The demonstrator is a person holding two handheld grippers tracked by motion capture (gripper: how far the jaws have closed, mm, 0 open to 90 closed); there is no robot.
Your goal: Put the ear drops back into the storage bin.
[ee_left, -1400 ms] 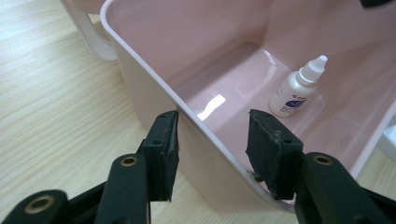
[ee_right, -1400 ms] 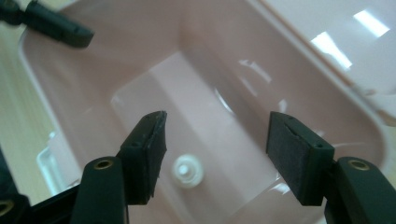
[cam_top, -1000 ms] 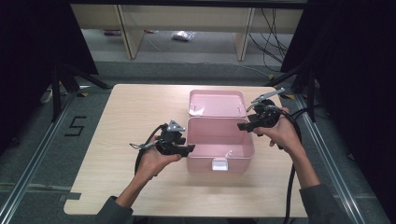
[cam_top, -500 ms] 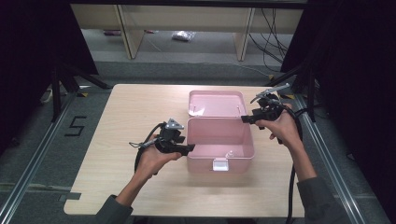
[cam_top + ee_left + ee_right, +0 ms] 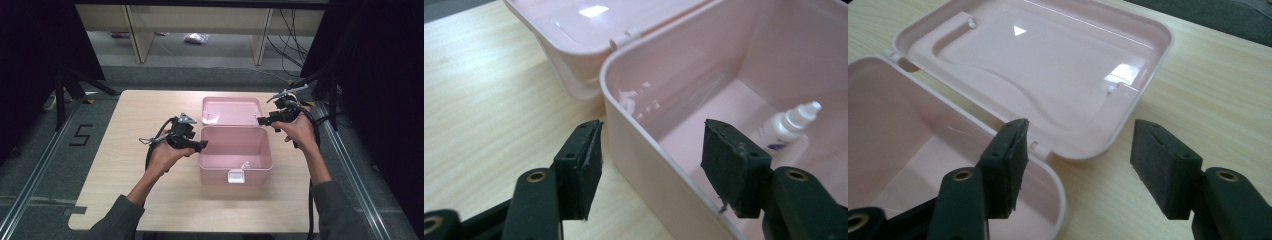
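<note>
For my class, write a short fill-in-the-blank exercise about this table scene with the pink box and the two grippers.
1. The pink box stands on the table with its lid ____.
2. Inside the box lies a small white ____.
3. The left gripper has one jaw outside the box wall and the other ____ it.
4. The right gripper holds ____.

Missing words: open; bottle; inside; nothing

On the surface (image 5: 125,200) the box (image 5: 235,150) sits centre, lid (image 5: 231,111) lying open at 12 o'clock; bottle (image 5: 246,165) inside, toward 5 o'clock.
</note>
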